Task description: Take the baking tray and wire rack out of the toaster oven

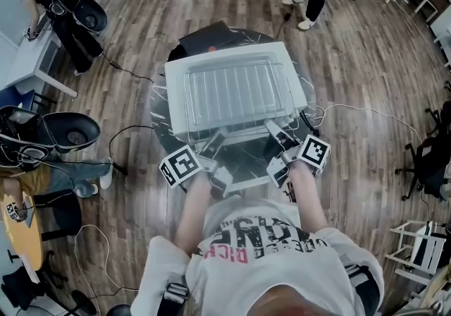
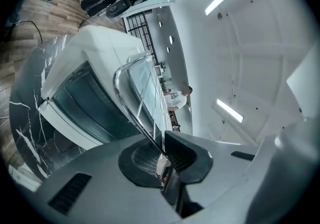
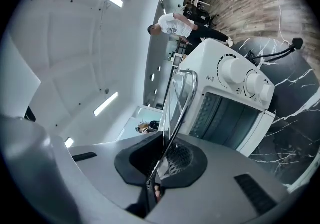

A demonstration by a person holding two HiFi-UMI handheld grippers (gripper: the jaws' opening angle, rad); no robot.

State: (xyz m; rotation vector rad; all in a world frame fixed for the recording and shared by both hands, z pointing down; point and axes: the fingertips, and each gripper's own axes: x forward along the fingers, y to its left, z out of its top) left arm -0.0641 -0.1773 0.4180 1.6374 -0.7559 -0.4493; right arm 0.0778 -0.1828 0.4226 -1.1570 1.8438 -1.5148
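The wire rack point(image 1: 238, 89) sits over the top of the white toaster oven point(image 1: 176, 116), on the black marbled worktop point(image 1: 159, 140). The left tool point(image 1: 213, 142) and the right tool point(image 1: 273, 130) each clench the rack's near edge wire. The lettering on the person's shirt point(image 1: 261, 238) is upside down and unreadable.

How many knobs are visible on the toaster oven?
2: first knob and second knob, side by side on the toaster oven panel beside its door; others may be hidden.

wire rack point(image 1: 238, 89) edge: hidden in left gripper point(image 2: 163, 163), right gripper point(image 3: 163, 163) | oven point(image 3: 215, 53) dial print: unreadable
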